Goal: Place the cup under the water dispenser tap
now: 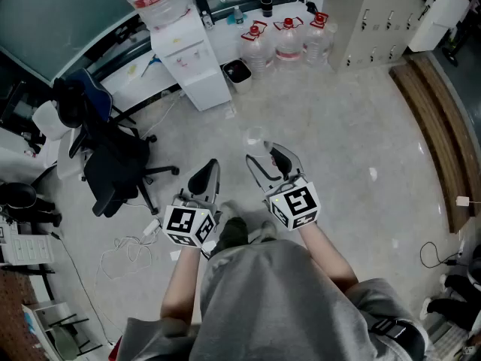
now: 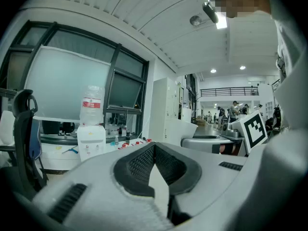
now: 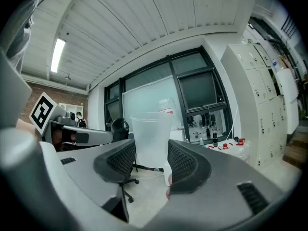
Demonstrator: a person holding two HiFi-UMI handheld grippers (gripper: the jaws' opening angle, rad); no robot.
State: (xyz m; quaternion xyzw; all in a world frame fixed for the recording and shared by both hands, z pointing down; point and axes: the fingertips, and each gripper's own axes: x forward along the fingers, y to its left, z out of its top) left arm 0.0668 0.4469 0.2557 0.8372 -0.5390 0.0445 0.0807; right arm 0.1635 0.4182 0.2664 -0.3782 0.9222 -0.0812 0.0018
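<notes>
Head view: right gripper [image 1: 264, 156] carries the clear cup [image 1: 255, 135] upright at its tips, kept level, prob. so it won't tip. The water dispenser [image 1: 186, 55] stands well apart at 11 o'clock across the floor [image 1: 338, 119], so cup isn't under the tap yet. Left gripper [image 1: 204, 177] hangs at 9 o'clock of the right one, idle. Left gripper view: jaws together, nothing btwn; dispenser at 10 o'clock. Right gripper view: jaws set wide, pads pressing both cup sides, cup centred. Dispenser's bottle [image 3: 166, 106] shows behind it at 12 o'clock, i.e. aimed at target.
</notes>
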